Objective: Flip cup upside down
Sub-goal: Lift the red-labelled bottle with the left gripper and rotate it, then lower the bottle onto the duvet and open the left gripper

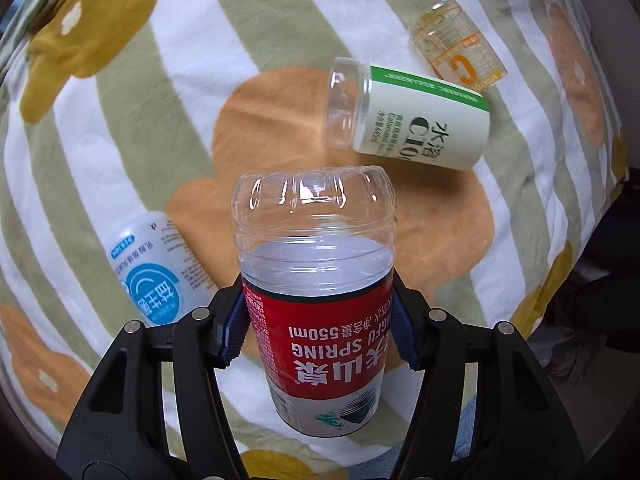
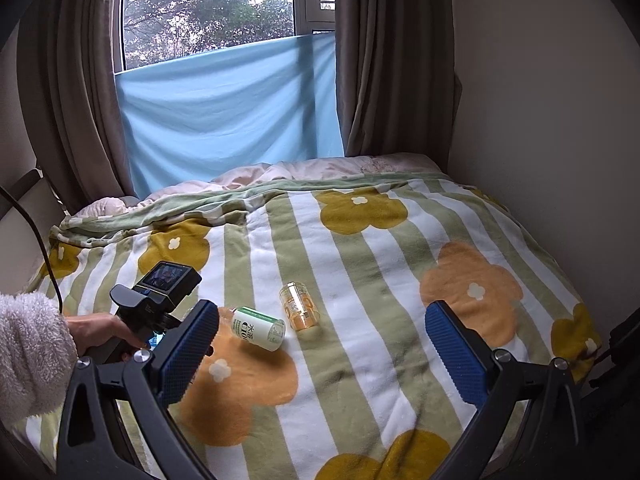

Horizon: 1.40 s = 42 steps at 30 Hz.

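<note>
The left gripper [image 1: 320, 320] is clamped on the red-labelled cup [image 1: 316, 296], held above a striped flowered blanket [image 2: 360, 280]. A green-labelled cup [image 1: 404, 120] lies at one o'clock. The right gripper [image 2: 320, 344] stands wide apart. Curtains [image 2: 392, 60] flank the window [image 2: 208, 12] at twelve.

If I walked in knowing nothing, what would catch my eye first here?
First, the red-labelled clear cup, clamped between the blue pads of the left gripper right before its camera, its label reading upside down. Behind it, three more cut bottle cups lie on their sides on the striped flower blanket: a green-and-white one, an orange one and a blue one. The right gripper hangs wide open over the bed.
</note>
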### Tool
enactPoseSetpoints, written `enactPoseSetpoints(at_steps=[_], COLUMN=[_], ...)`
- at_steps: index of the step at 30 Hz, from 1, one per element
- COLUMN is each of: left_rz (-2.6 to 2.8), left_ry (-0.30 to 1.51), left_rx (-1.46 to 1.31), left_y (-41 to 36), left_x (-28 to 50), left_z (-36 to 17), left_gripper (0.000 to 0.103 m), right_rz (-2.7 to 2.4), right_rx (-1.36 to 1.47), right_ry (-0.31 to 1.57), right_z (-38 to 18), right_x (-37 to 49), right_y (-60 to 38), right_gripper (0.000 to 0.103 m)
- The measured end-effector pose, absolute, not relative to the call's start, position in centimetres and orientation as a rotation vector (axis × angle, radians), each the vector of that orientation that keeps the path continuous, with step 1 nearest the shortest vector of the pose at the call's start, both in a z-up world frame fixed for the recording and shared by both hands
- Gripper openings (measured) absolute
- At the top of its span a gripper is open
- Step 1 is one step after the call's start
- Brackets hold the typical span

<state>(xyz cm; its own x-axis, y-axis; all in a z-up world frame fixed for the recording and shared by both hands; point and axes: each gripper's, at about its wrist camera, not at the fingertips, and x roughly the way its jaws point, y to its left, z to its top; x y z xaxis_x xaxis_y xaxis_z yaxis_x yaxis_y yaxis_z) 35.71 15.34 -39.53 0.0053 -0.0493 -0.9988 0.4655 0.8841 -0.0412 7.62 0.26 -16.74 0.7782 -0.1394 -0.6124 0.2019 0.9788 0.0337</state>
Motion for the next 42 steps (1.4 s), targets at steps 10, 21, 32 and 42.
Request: enactPoseSetpoints(at_steps=[10,21,32,42], left_rz=[-0.449,-0.369,-0.341,-0.308], left_ry=[1.576,1.560,1.528,1.440], left_rx=[0.210,0.136,0.209,0.059], left_y=[13.0,11.5,11.2,15.9], left_x=[23.5,19.0,18.8,16.7], left_z=[-41.5,-48.1,-49.1,-44.4], left_gripper=[0.056,0.056,0.099,0.103], right_rz=[-0.133,-0.049,0.016,0.111], right_rx=[0.119,0.063,0.085,0.151], right_ry=[0.675,0.766,0.809,0.896], right_z=[-17.5,-21.2,-23.8,-24.6], right_x=[6.2,4.3,4.6,7.0], right_y=[-0.4,-0.6,-0.3,0.4], right_gripper=[0.103,0.103,0.103,0.103])
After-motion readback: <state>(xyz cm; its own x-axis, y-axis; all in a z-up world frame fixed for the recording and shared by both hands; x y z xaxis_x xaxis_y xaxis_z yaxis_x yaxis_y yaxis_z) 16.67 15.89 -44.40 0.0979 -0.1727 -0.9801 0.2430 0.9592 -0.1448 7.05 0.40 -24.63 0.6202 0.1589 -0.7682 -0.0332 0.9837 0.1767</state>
